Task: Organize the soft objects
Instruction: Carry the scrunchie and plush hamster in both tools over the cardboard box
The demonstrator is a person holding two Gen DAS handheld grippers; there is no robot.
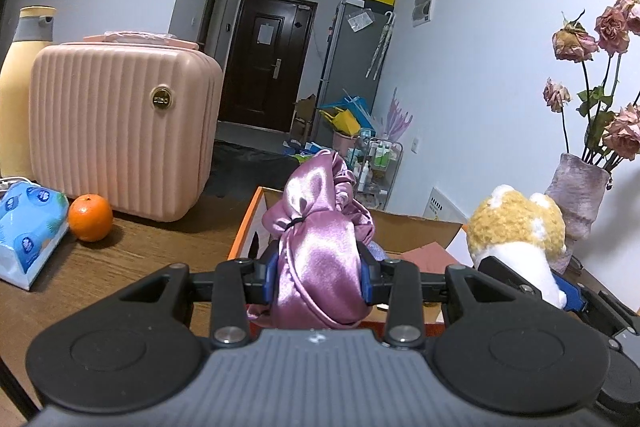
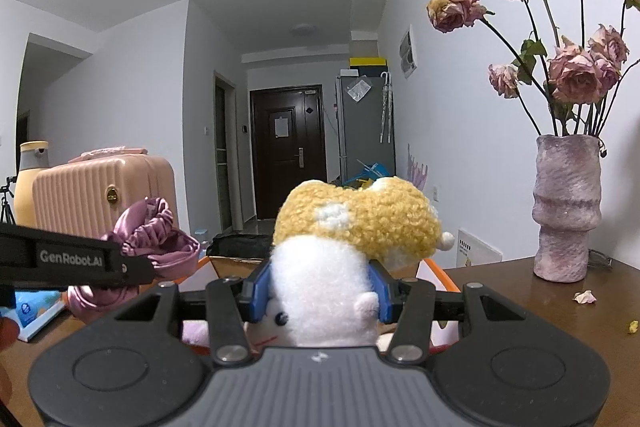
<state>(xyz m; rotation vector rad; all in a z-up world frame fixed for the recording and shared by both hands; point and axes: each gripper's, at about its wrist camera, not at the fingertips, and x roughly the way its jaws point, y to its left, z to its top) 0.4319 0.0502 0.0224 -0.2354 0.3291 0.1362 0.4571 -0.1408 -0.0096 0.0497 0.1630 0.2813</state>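
Observation:
My left gripper (image 1: 318, 277) is shut on a pink satin bonnet (image 1: 320, 227), bunched and tied with a thin black band, held up above an open cardboard box (image 1: 416, 227) with orange edges. The right gripper (image 2: 320, 297) is shut on a white and yellow plush toy (image 2: 344, 239), whose white body sits squeezed between the blue pads. In the left wrist view the plush toy (image 1: 516, 227) hangs at the right, over the box's right side. In the right wrist view the bonnet (image 2: 156, 239) and the left gripper's black arm show at the left.
A wooden table (image 1: 132, 255) carries a pink ribbed case (image 1: 120, 131), an orange (image 1: 90, 217), a blue tissue pack (image 1: 28, 231) and a yellow bottle (image 1: 20, 87). A vase of dried roses (image 2: 566, 207) stands at the right, with fallen petals (image 2: 585, 296) beside it.

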